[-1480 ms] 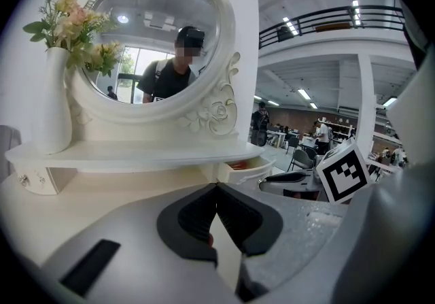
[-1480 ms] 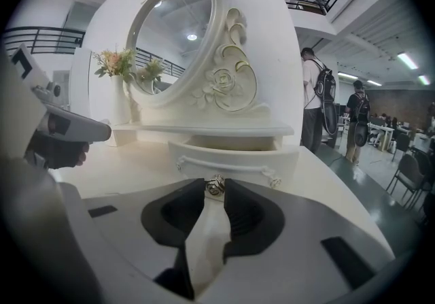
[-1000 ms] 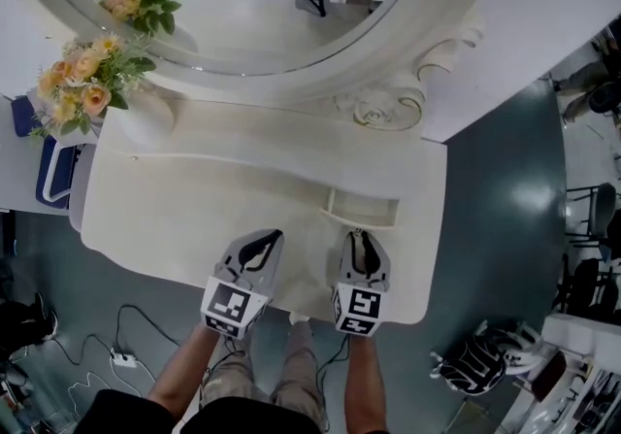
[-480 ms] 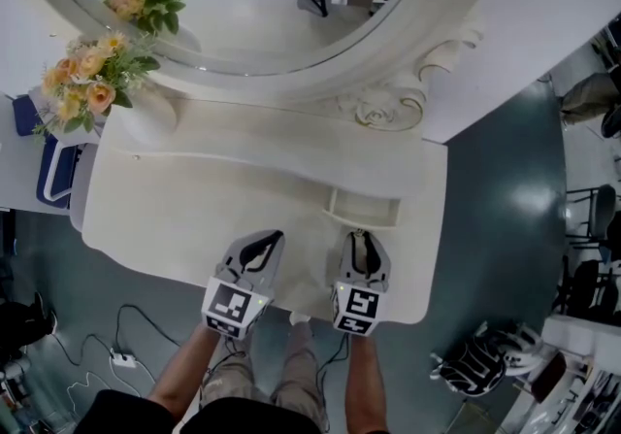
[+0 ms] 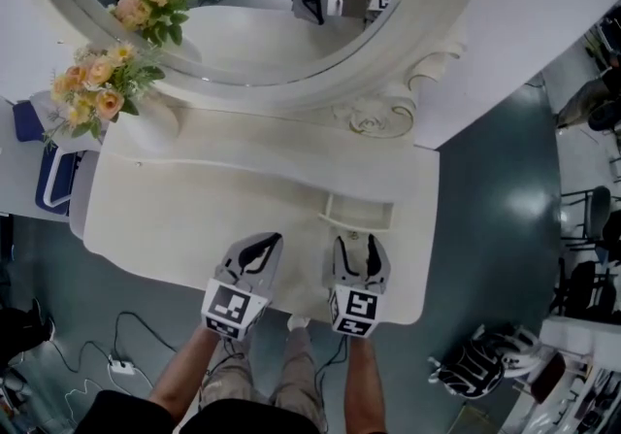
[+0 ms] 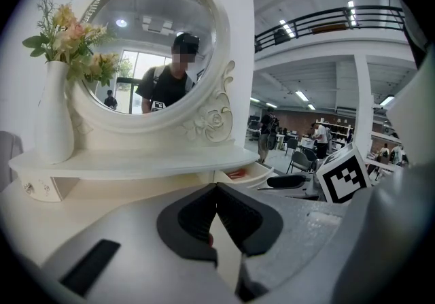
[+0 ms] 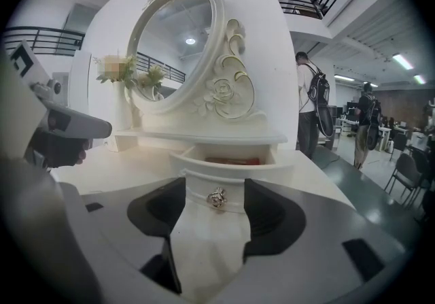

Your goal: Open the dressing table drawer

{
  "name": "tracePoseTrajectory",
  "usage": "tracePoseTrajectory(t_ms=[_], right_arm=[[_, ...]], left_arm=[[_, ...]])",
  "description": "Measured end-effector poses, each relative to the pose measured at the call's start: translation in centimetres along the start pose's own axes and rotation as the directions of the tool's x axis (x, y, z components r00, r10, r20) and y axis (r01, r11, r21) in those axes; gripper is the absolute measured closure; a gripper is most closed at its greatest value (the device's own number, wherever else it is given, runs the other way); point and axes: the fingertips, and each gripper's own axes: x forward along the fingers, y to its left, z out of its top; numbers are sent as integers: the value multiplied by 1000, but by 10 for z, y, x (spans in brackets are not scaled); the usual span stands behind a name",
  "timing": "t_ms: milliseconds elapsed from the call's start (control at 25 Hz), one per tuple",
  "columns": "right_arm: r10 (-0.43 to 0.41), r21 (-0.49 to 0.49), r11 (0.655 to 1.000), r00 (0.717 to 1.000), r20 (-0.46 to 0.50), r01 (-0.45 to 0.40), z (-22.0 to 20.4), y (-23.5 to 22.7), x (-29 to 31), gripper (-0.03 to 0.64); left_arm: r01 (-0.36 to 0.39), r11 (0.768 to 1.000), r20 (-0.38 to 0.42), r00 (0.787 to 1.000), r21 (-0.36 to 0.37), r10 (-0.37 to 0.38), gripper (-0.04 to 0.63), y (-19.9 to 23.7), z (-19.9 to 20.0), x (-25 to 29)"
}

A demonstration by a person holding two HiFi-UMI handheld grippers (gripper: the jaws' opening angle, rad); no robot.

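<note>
1. White desk (image 5: 194,199) on a grey floor fills the head view, with both tongs low in the frame at its near edge.
2. At lower centre of the right gripper view, the right tongs (image 7: 215,188) stand wide apart and grip nothing. The knob (image 7: 217,198) sits in the gap, and neither jaw seems to touch it.
3. Closed tip to tip on nothing, the left tongs (image 6: 216,190) hover over the desk to the left of the right pair. They are probably parked there to keep clear.
4. Just beyond the right tongs, the drawer (image 7: 234,154) is already out from under the shelf (image 6: 136,160). Its top is open and something red (image 7: 233,160) lies inside.
5. Judging by that, the task looks all but done. The jaws would need to close on the knob only if the drawer must come out further.
6. Further out, the mirror (image 5: 243,5) fills the upper middle of the head view. Flowers (image 5: 97,87) stand at the upper left in a vase (image 6: 54,115) on the shelf, well clear of the drawer's path.
</note>
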Motion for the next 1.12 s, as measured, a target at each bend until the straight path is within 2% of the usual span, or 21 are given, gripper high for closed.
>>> tracePoseTrajectory(t_ms=[240,400,1120], right_arm=[[-7,-1,1000,1000,13,7,20,-1,-10,353],[-8,-9,1000,999,33,8,40,1,-18,362],[2,-44,999,983,186,6,166,44,-65,452]], left_arm=[[5,1000,3,1000,-9,-5,595,-2,15,-5],[4,1000,34,999,19,-4,597,2,34,-12],[-12,996,166,986,92,-3,597,24,138,-74]])
